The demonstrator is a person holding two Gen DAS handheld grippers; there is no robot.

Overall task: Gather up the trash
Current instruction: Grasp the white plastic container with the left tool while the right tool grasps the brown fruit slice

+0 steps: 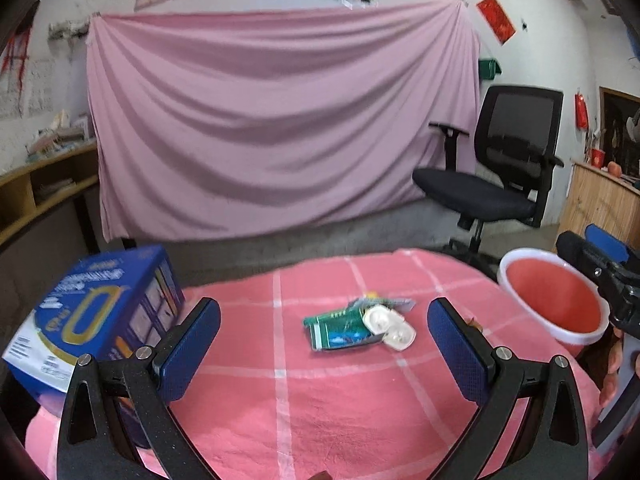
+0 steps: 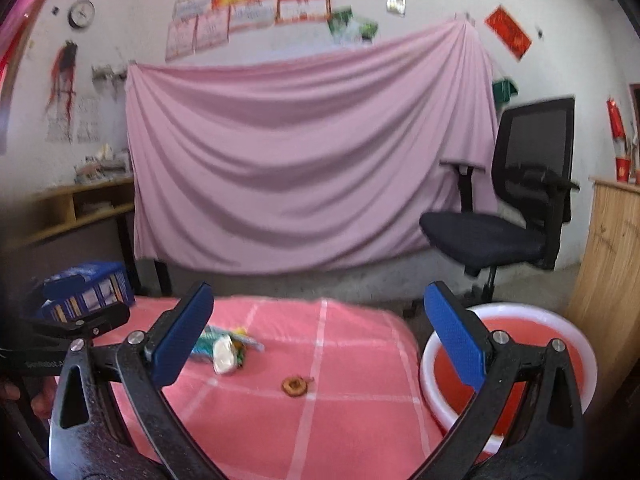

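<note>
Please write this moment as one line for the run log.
left gripper: open, empty | right gripper: open, empty | wrappers: on tablecloth | peel scrap: on tablecloth | bin: right, beside table

Left gripper (image 1: 324, 344) hangs above the table (image 1: 280, 420), its blue-padded jaws spread wide and empty. Right gripper (image 2: 320, 344) is held over the same table's right edge, jaws equally wide apart, nothing between them. In the left wrist view, fingers (image 1: 612, 364) of the person's right hand wrap the handle; in the right wrist view, a hand (image 2: 24, 400) shows at the left gripper's handle.
</note>
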